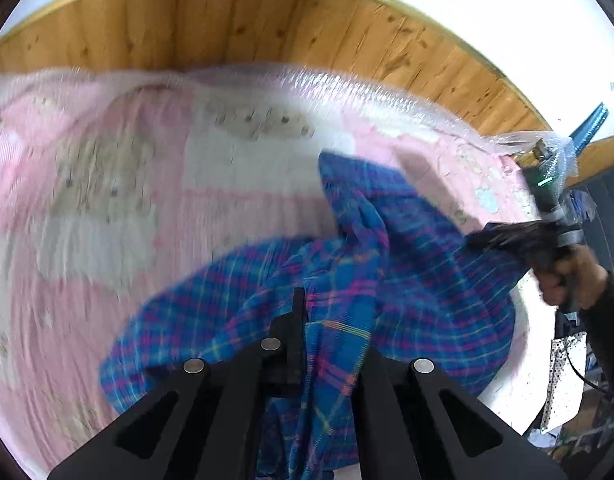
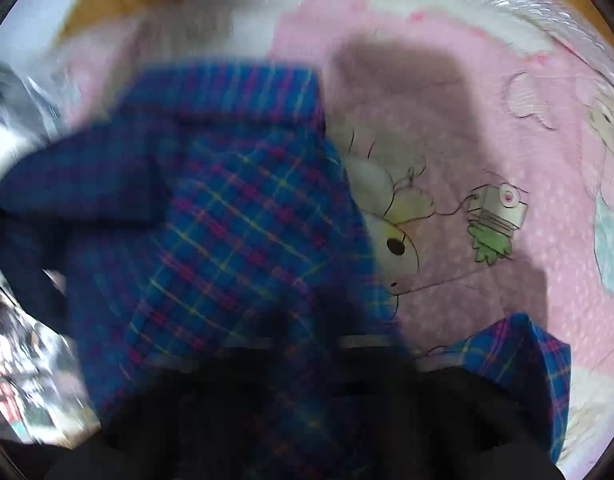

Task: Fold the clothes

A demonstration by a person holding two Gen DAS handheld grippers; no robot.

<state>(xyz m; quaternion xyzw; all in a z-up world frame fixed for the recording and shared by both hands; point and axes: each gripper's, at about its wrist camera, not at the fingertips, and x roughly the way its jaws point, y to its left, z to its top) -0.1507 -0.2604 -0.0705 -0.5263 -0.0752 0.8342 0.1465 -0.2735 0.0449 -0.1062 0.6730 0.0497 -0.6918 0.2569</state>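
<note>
Judging from how the cloth hangs, an early step is in hand: the plaid shirt (image 1: 347,280) is being lifted and spread, not yet folded. It is bunched and twisted above a pink quilted cover (image 1: 127,200) printed with cartoon animals, which is laid over a surface wrapped in clear plastic, with wood panelling (image 1: 267,20) behind.

In the left wrist view, fabric is seen running down between the fingers of the left gripper (image 1: 307,336), and the jaws appear closed on a fold of it. The right gripper (image 1: 503,240) is seen at the far side of the garment, held in a hand (image 1: 567,276), with cloth drawn up to its tip; it seems to be clamped on an edge, though blur leaves the pinch itself unclear. In the right wrist view the fingers are lost in dark blur, so nothing more can be told there; a collar-like band (image 2: 227,92) and a separate flap (image 2: 527,360) of the same plaid are made out over the cover.

Next, the two held points would need to be drawn apart so the shirt is tensioned, then lowered flat onto the cover. Care is called for so that sleeves are not trapped underneath.
</note>
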